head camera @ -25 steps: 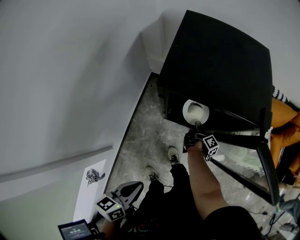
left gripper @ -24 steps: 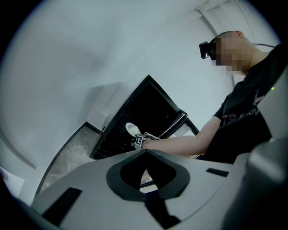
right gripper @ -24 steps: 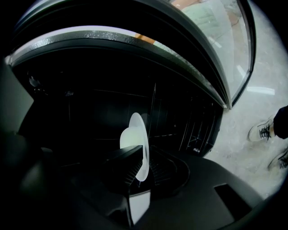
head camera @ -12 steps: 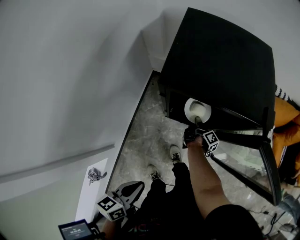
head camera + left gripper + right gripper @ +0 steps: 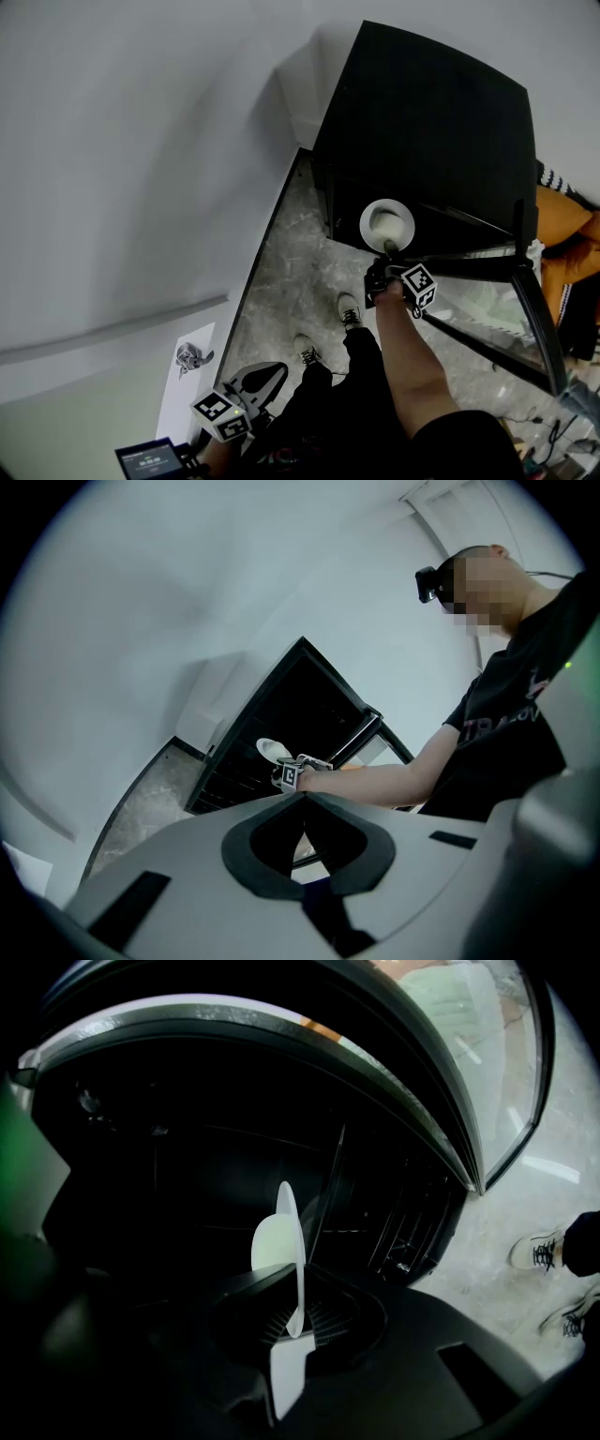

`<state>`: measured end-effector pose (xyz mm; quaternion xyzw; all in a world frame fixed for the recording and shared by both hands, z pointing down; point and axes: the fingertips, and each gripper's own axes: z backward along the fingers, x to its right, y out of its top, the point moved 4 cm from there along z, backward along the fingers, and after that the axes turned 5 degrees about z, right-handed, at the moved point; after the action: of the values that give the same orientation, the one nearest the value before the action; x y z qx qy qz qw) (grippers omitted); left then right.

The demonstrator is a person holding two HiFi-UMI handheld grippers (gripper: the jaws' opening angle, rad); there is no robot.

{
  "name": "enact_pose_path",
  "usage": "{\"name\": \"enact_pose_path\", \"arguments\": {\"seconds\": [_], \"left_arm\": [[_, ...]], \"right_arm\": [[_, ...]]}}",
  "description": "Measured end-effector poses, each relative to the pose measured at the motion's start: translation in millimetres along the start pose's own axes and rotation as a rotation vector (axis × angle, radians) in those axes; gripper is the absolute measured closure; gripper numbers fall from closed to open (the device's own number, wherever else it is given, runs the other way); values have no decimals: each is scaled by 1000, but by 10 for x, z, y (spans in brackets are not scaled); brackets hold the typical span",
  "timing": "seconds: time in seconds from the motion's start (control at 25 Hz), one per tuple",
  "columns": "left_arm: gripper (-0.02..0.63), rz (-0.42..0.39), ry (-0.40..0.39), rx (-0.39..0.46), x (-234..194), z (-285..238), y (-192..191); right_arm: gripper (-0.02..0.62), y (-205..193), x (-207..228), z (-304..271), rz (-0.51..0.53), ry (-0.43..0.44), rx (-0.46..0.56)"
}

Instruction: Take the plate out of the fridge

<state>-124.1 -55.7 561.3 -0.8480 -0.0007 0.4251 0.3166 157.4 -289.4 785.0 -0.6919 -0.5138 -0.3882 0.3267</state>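
Fingers (image 5: pixel 323 1316) of the right gripper (image 5: pixel 298 1321) clamp the near rim of the white plate (image 5: pixel 277 1241); they have just been closing a touch tighter, with the rim between them. Plate stands out ahead of the fingertips, on edge as the right gripper view shows it, at the mouth of the black fridge (image 5: pixel 431 122), dark shelves behind it. Cannot tell whether it is fully clear of the shelf. Glass door (image 5: pixel 492 314) hangs open just to the right of the fingers. Left gripper (image 5: pixel 302 799): fingertips pressed together, nothing between them, held low and well back from the fridge.

Risks, my judgement:
- Hold is on a thin edge only, so the plate's weight ahead of the fingers may swing it or slide it out.
- Far rim could catch a shelf or the door frame while drawing back.
- Stone floor (image 5: pixel 300 272) lies below; a drop likely breaks it.
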Motion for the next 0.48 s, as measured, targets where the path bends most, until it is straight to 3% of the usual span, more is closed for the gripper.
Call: {"name": "enact_pose_path", "arguments": {"seconds": [0.2,0.48], "left_arm": [[603,-30,-33,7,45,64,12],[603,-96,-69,-18,46,234,-64]], "right_arm": [[572,0,90,199,141,69,-54],[572,-325,-308,937,154,140,-160]]}}
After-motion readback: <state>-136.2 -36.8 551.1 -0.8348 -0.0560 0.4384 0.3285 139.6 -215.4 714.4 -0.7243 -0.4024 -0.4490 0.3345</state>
